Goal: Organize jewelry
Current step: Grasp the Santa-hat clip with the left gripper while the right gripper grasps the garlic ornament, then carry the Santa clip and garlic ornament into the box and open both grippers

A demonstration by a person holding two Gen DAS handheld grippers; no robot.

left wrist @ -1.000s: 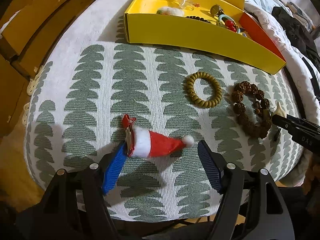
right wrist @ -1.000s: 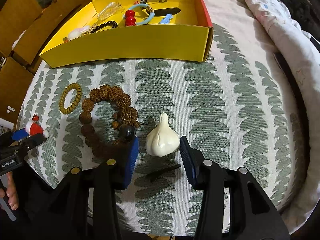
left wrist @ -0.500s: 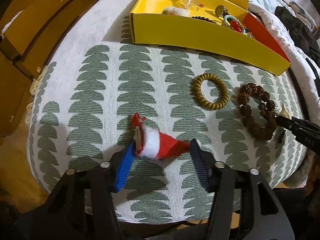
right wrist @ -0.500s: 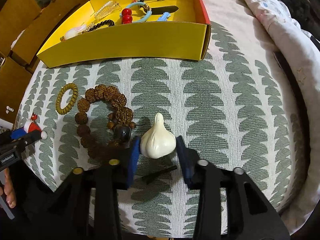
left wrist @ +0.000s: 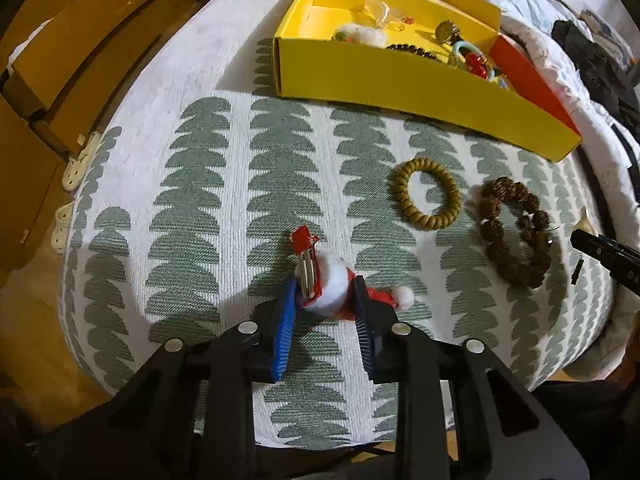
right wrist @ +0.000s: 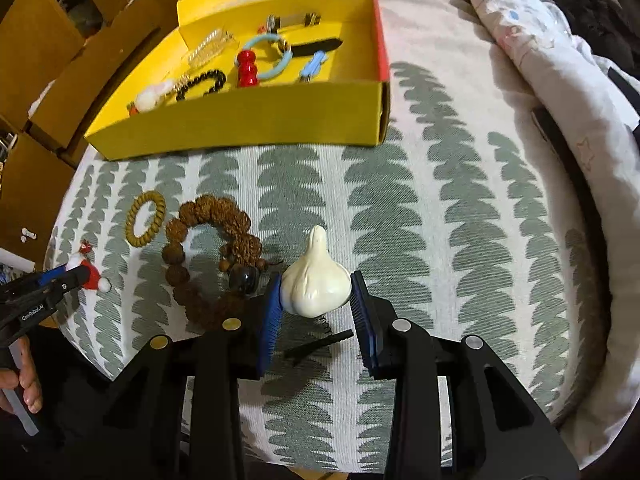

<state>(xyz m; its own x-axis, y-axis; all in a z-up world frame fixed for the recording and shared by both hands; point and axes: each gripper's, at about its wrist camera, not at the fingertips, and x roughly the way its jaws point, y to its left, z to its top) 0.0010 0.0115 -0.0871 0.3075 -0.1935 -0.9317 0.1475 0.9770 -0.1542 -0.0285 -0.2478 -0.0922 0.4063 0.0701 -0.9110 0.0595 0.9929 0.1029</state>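
Observation:
My left gripper is shut on a red and white Santa-hat hair clip on the patterned cloth; it also shows in the right wrist view. My right gripper is shut on a white garlic-shaped pendant with a black cord and tassel trailing under it. An olive coil bracelet and a brown seed-bead bracelet lie on the cloth between the grippers. The yellow box at the back holds several jewelry pieces.
The round table's cloth has green tree shapes. Cardboard boxes stand to the left. Bedding and dark clothes lie to the right. The right gripper's tip shows at the left view's right edge.
Both grippers have closed: the left onto the Santa-hat clip, the right onto the white pendant. Both have moved slightly forward toward the box.

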